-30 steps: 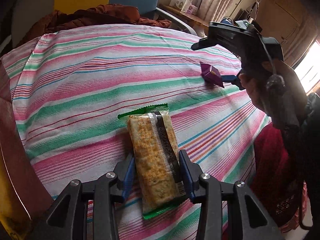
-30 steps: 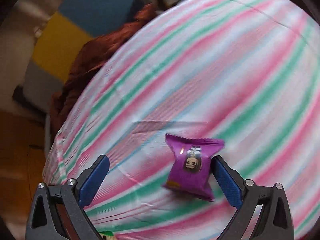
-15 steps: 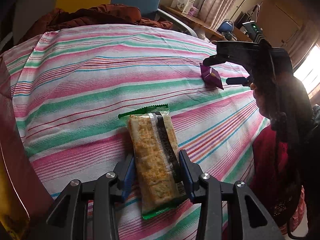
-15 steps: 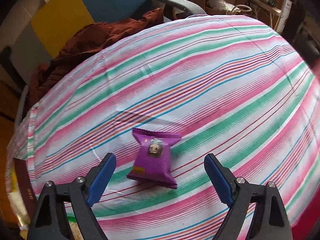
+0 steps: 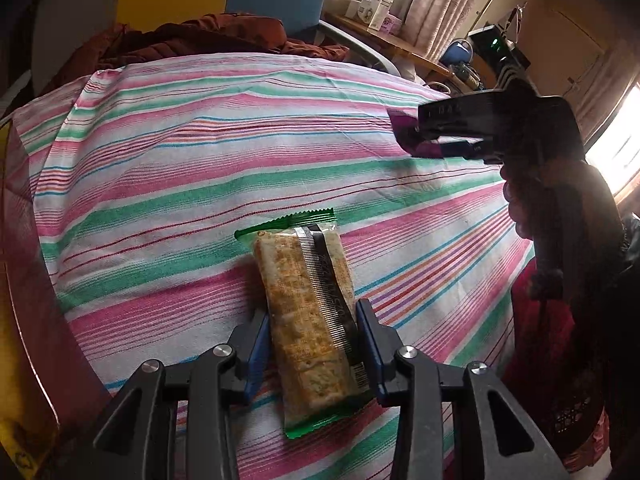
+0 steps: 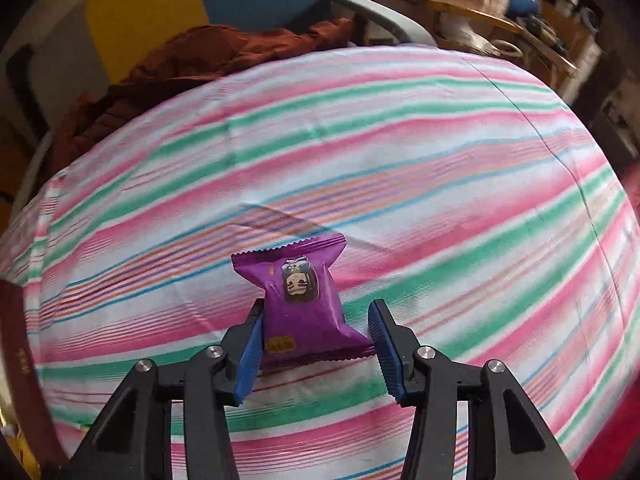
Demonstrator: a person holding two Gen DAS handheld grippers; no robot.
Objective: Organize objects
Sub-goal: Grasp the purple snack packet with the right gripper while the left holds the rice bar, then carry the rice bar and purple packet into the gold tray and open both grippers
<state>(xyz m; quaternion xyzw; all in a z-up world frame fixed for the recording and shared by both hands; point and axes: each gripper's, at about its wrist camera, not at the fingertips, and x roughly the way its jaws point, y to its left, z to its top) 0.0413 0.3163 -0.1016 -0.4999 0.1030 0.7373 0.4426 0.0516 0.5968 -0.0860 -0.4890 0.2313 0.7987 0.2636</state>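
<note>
A long cracker packet [image 5: 308, 292] with green ends lies on the striped tablecloth [image 5: 200, 160]. My left gripper [image 5: 310, 312] straddles its near half, and the jaws are closing with both blue pads against its sides. A small purple snack packet [image 6: 300, 292] sits between the jaws of my right gripper [image 6: 318, 306], which are closing. The left pad touches the packet and a narrow gap shows at the right pad. From the left wrist view the right gripper [image 5: 424, 132] is at the far right of the table, over the purple packet [image 5: 404, 136].
A rust-brown cloth [image 5: 208, 36] is heaped on a blue and yellow chair behind the table. A wooden shelf [image 5: 400, 40] with boxes stands at the back right. A dark red book-like thing [image 6: 16, 360] lies at the table's left edge. A person's hand [image 5: 520, 208] holds the right gripper.
The right gripper's jaws went from wide open to close around the purple packet while the wrist rolled. The left jaws narrowed slightly onto the cracker packet, which has not moved.
</note>
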